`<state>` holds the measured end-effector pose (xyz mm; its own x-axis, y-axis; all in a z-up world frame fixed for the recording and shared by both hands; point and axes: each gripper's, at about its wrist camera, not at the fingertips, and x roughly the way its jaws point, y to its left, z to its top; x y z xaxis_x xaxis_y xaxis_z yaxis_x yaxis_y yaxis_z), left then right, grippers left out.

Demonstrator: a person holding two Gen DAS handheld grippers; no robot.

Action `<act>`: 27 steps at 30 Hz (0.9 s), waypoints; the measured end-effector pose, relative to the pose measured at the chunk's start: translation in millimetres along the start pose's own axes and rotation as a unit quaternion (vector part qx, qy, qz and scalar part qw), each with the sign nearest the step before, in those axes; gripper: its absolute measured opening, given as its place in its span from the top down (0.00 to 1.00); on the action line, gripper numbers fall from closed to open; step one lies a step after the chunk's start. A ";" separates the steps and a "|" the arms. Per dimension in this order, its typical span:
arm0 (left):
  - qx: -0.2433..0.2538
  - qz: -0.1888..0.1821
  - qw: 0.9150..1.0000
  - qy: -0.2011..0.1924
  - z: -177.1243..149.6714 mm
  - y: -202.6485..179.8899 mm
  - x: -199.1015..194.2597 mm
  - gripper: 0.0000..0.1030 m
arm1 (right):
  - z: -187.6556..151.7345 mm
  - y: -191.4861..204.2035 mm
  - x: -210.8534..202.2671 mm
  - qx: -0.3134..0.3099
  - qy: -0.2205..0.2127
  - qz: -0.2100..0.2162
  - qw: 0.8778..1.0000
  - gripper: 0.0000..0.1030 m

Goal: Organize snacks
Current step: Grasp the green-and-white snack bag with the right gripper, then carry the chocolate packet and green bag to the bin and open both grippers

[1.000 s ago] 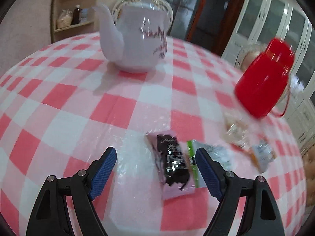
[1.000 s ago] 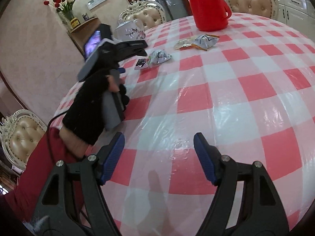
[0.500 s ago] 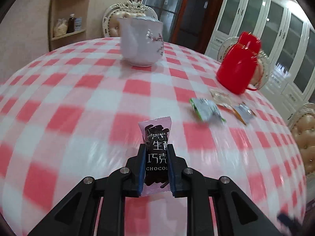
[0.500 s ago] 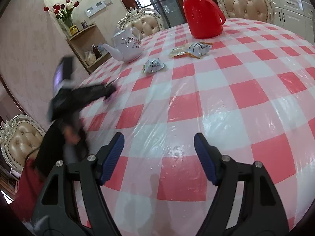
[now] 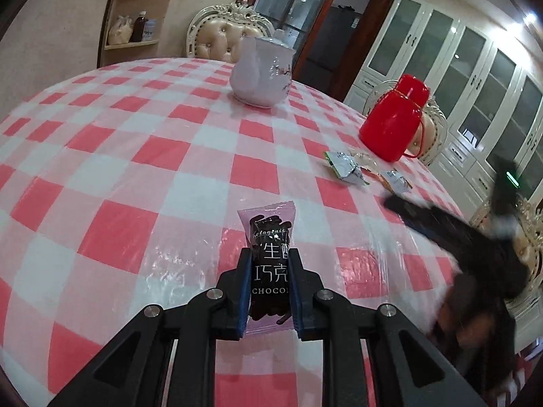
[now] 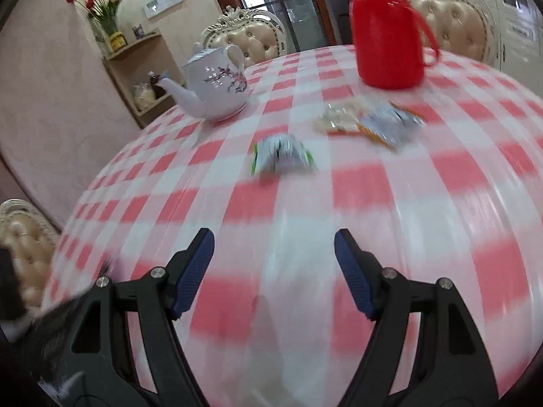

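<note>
1. The round table (image 5: pixel 101 156), covered in a red-and-white checked cloth under clear plastic, fills both views; tufted cream chairs (image 5: pixel 222 39) stand behind it at 12 o'clock.
2. The white floral teapot (image 5: pixel 261 74) stands far back on the cloth, at 12 o'clock from the left gripper and 11 o'clock from the right one.
3. The red thermos jug (image 6: pixel 387 30) stands at the far edge, at 1 o'clock in both views.
4. The left gripper (image 5: pixel 269 291) is closed down tight on the chocolate snack packet (image 5: pixel 269 237); its blue pads pinch the packet's lower half from both sides, and the pink top edge stands upright, lifted above the cloth, straight ahead at 12 o'clock.
5. The right gripper (image 6: pixel 274 273) hangs over the cloth with its jaws spread wide and nothing between them; the view is motion-blurred.
6. The green-and-silver snack packet (image 6: pixel 281 157) lies flat on the cloth at 12 o'clock from the right gripper, well apart from its fingertips.
7. Two more small packets (image 6: pixel 370 123), one pale and one silver-orange, lie touching each other just in front of the jug, at 1 o'clock.
</note>
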<state>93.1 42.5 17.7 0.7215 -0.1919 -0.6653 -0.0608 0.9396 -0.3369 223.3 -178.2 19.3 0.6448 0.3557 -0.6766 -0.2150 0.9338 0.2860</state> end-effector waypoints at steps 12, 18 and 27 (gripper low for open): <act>-0.015 0.000 1.000 0.009 3.9 7.4 7.8 0.80 | 53.9 30.0 94.8 -0.074 0.063 -0.099 0.990 0.36; -0.018 -0.001 1.000 0.017 4.1 8.6 13.8 0.80 | 21.5 40.7 39.5 -0.115 0.022 -0.083 0.990 0.62; -0.011 0.003 1.000 0.019 3.5 6.0 15.0 0.80 | -37.8 45.7 -64.0 -0.091 -0.030 -0.030 0.995 0.62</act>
<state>106.0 46.3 8.1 0.6943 -0.1981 -0.6919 -0.0805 0.9340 -0.3482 144.5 -156.8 50.0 0.7026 0.3011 -0.6448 -0.2999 0.9470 0.1155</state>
